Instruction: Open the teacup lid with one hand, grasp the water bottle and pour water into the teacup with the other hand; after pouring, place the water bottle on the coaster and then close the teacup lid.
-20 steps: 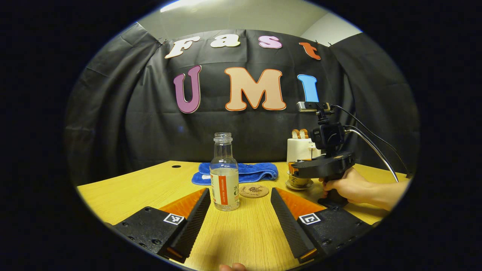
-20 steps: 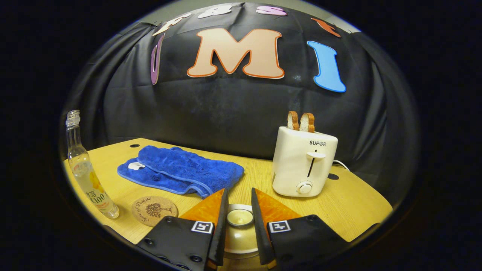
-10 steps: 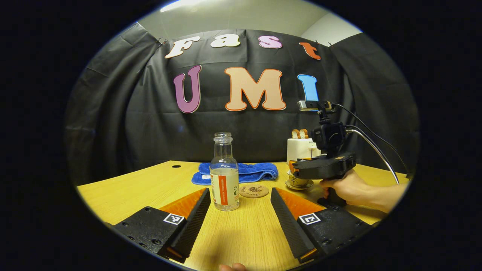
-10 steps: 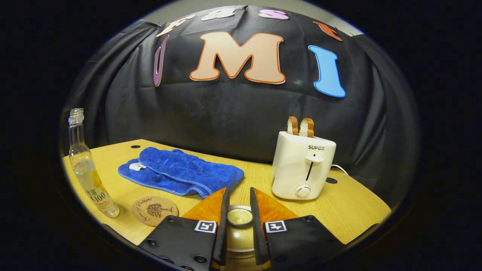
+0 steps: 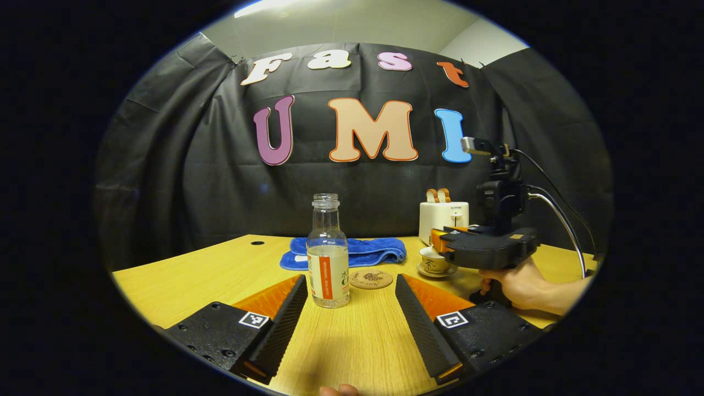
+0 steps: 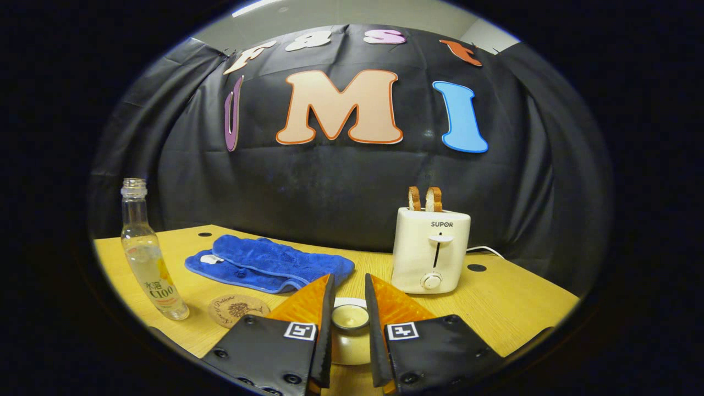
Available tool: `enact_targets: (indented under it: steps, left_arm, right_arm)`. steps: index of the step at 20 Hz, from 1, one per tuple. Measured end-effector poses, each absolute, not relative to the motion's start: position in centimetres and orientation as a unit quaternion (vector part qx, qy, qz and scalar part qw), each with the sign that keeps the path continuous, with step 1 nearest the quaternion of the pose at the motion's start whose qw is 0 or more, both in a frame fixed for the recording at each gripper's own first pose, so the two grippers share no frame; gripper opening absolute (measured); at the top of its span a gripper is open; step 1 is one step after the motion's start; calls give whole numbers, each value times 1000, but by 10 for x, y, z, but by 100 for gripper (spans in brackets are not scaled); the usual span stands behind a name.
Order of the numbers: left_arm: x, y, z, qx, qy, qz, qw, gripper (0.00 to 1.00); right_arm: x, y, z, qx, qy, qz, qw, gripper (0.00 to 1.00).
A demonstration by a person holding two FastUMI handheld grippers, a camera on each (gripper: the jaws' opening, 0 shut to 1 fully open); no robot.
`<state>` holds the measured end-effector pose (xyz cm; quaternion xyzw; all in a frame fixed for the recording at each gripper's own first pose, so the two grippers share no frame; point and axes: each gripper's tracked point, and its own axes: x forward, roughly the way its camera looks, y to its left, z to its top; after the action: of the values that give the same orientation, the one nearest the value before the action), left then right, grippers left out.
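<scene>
A clear capless water bottle (image 5: 328,258) with an orange-and-white label stands upright on the table, just ahead of my left gripper (image 5: 350,278), which is open and not touching it. Behind the bottle lies a round cork coaster (image 5: 370,278). To the right, the teacup (image 5: 433,263) sits uncovered on its saucer. My right gripper (image 5: 438,238) hovers above and right of the cup. In the right gripper view that gripper (image 6: 348,278) is shut on the knob of the cream lid (image 6: 350,333). The bottle (image 6: 148,258) and coaster (image 6: 237,309) lie to its left.
A folded blue towel (image 5: 357,250) lies at the back of the wooden table (image 5: 220,275). A white toaster (image 6: 432,250) with two bread slices stands at the back right. A hand (image 5: 514,278) holds the right gripper's handle, with cables trailing off to the right.
My right gripper has risen and drawn back to the right with the lid, uncovering the teacup. The left gripper and the bottle have stayed still.
</scene>
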<state>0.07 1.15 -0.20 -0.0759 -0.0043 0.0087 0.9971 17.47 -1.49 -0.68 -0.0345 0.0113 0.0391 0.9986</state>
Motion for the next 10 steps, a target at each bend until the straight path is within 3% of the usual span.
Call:
enact_targets:
  steps: [10]
  left_arm:
    - [16,29,-5,-75,0,54,996,94]
  right_arm:
    - [70,-53,3,-1,-2,50,999,31]
